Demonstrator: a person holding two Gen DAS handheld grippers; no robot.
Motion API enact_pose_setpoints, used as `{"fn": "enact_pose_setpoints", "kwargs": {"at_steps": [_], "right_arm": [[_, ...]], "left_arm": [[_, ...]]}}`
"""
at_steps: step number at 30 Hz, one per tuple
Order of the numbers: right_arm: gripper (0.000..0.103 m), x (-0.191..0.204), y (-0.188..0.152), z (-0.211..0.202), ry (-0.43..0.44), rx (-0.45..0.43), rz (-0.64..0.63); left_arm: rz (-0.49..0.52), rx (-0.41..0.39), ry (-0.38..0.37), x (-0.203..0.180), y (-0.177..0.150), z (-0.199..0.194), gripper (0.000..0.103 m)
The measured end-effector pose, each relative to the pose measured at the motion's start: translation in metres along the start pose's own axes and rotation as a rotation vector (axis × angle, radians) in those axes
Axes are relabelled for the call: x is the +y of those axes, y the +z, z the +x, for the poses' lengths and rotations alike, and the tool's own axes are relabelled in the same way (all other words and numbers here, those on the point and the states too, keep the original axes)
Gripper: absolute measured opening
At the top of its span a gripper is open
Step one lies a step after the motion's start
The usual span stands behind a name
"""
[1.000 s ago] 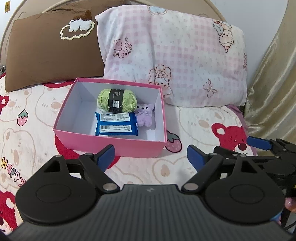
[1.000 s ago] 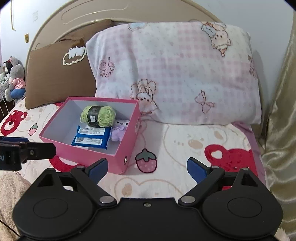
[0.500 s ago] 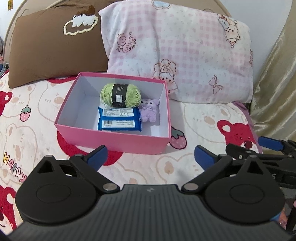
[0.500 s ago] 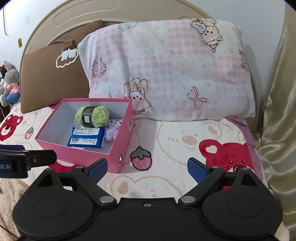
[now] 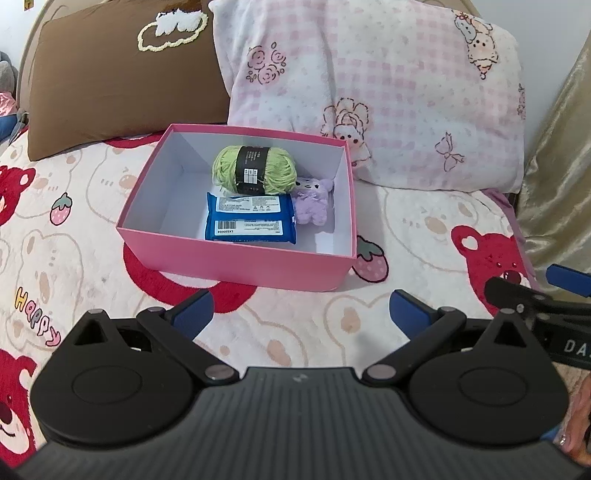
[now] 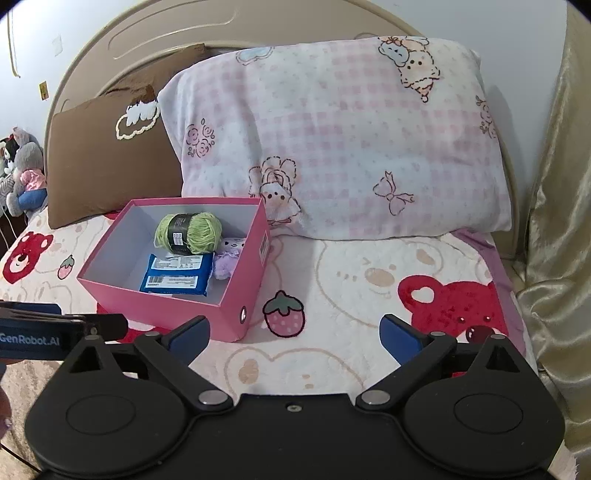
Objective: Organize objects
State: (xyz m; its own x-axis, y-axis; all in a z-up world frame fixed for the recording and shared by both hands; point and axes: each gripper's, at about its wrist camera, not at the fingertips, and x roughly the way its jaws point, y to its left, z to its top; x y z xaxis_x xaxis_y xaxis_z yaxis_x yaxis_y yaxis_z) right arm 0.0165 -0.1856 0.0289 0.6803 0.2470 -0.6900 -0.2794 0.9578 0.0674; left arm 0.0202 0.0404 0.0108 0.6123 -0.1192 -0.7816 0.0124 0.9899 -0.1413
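Seen from the left wrist: pink box [image 5: 236, 264] on the bear-print blanket [image 5: 417, 229], holding green yarn [image 5: 255, 170] at the far side, blue packet [image 5: 251, 218] nearer, lilac plush [image 5: 314, 201] at right; left gripper [image 5: 300, 308] empty, jaws just opened wide. Seen from the right wrist: same box left of centre, "GenRobot.AI" legible on the left gripper's side, right gripper [image 6: 294, 334] likewise empty, jaws just spread wide over a strawberry print.

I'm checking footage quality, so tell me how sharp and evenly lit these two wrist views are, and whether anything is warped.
Left wrist view: soft even light, the pink box and yarn ball sharp, no glare. Right wrist view: dark vignette in the top corners, the headboard bowed by the fisheye, the pink pillow slightly soft.
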Motion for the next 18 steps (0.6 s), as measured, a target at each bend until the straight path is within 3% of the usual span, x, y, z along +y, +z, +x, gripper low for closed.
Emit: {"fn": "enact_pose_setpoints", "kwargs": {"at_steps": [18], "right_arm": [[0.101,-0.01,-0.004,0.001,-0.05,0.04,0.083]], "left_arm": [[0.041,0.026,0.068,-0.011,-0.002,-0.003,0.103]]}}
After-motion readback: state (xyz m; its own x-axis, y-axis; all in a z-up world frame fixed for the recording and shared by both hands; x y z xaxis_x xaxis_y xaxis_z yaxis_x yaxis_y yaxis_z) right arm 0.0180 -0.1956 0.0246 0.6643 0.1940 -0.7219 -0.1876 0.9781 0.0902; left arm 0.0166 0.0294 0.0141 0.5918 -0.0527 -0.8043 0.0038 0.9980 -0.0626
